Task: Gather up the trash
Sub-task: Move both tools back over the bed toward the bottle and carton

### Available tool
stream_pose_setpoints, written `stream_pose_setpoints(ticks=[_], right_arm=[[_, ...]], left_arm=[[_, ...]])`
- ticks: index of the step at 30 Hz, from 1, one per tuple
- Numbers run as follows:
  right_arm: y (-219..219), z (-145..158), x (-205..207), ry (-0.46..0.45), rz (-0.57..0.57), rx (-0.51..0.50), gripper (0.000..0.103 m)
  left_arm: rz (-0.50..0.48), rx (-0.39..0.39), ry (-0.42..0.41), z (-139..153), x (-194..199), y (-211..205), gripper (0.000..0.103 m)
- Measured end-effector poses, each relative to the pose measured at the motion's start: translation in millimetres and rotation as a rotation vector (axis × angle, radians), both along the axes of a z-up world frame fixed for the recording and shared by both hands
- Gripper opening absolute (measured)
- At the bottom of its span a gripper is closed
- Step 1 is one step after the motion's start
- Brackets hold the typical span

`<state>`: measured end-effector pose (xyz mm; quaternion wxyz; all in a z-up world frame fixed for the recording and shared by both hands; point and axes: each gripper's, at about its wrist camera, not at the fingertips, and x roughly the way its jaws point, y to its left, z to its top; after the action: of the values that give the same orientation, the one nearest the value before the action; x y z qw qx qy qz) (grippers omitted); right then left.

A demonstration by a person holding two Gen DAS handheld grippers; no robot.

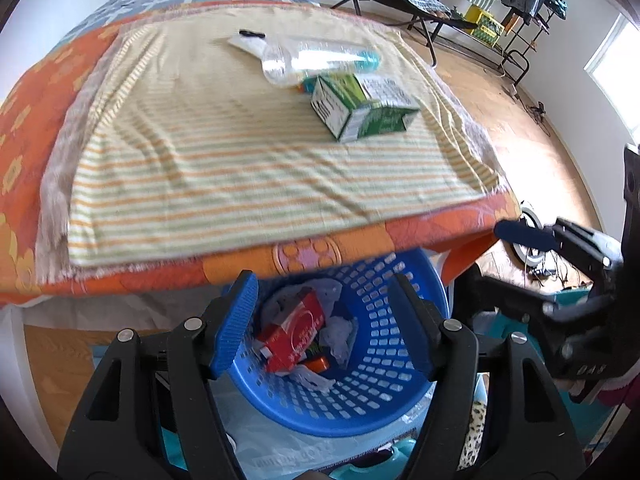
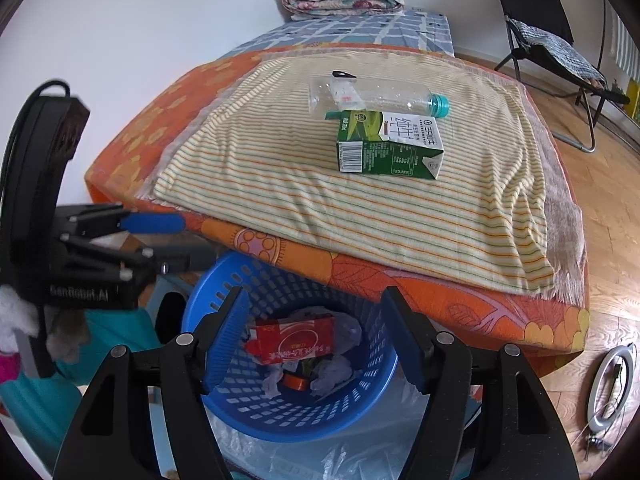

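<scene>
- Trash left on the bed: green carton [image 2: 390, 146] lying on its side on the striped cloth [image 2: 320, 200], clear bottle [image 2: 376, 98] just behind it, also on its side, teal cap toward the right in the right wrist view.
- Blue basket [image 2: 360, 408] on the floor below the bed edge, already holding a red box [image 2: 296, 340], crumpled paper and other scraps.
- Left hand-held gripper [image 1: 322, 326] spread wide over the basket, nothing between its fingers.
- Right hand-held gripper [image 2: 316, 338] likewise wide apart and empty, hanging above the basket.
- Likely step: reach up for the carton, the nearer piece.
- Best taken across its narrow sides, pads flat on opposite faces; squeezed gently, since a thin carton probably crushes or slips.
- Worth keeping the fingertips off the cloth, or a fold may come up with the carton.
- Bottle better left for a separate trip; round and probably light, so apt to roll if nudged.
</scene>
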<state>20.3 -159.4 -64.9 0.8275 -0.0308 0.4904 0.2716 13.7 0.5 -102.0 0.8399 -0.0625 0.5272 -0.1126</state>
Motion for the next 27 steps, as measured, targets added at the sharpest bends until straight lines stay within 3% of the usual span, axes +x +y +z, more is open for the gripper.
stream_pose_setpoints(ticks=[14, 22, 27], right_arm=[[-21, 1, 21, 0.06, -0.05, 0.081, 0.068], [-40, -2, 49, 0.124, -0.136, 0.196, 0.068], [-46, -12, 68, 0.2, -0.191, 0.263, 0.068]], left_arm=[[-0.023, 0.004, -0.125, 47, 66, -6, 0.069], [-0.079, 0.029, -0.159, 61, 131, -27, 0.07], [-0.065, -0.006, -0.147, 60, 176, -32, 0.07]])
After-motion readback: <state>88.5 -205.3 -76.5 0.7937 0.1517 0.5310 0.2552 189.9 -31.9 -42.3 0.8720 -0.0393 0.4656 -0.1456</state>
